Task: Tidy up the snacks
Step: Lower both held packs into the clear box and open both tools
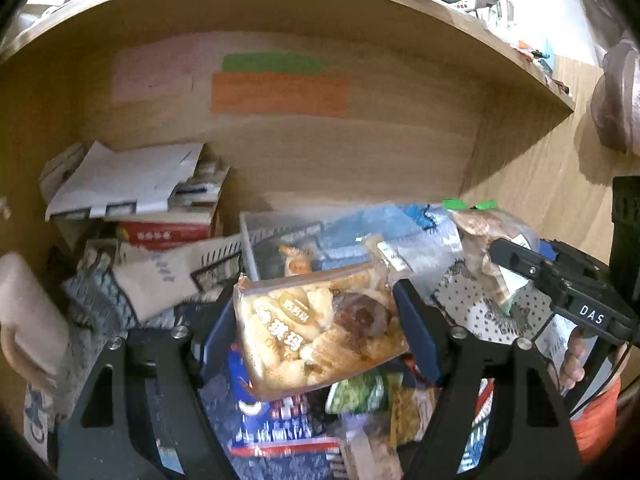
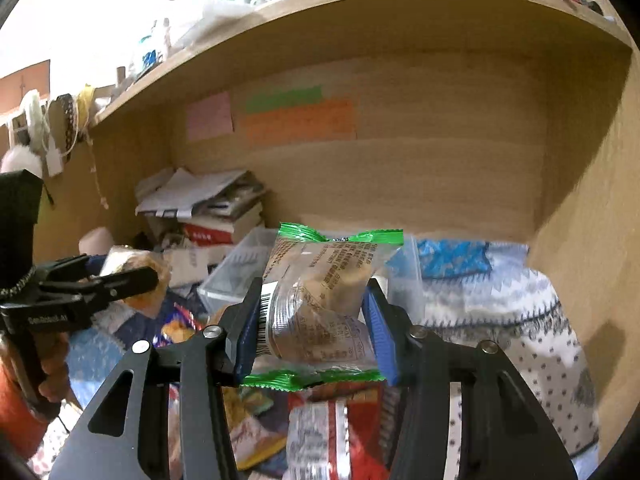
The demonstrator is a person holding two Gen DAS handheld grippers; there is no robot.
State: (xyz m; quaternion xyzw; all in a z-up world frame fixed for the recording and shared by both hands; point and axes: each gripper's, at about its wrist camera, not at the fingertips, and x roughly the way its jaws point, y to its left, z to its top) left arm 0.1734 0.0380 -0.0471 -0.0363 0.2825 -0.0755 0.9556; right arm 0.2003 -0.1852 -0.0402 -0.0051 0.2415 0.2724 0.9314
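My left gripper [image 1: 318,330] is shut on an orange snack bag [image 1: 316,332] with pale puffs printed on it, held above a heap of loose snack packets [image 1: 288,420]. My right gripper [image 2: 314,332] is shut on a clear packet with green sealed ends [image 2: 320,300] holding a brown cake; it also shows in the left wrist view [image 1: 486,236], to the right. A clear plastic bin [image 1: 280,240] stands behind both bags inside a wooden shelf bay; it also shows in the right wrist view [image 2: 240,264]. The left gripper appears at the left of the right wrist view [image 2: 132,280].
A stack of books and papers [image 1: 152,200] fills the back left of the bay. Sticky notes [image 1: 280,88] hang on the back wall. A patterned white and blue cloth [image 2: 500,312] lies at the right. The shelf's side wall [image 2: 580,220] rises on the right.
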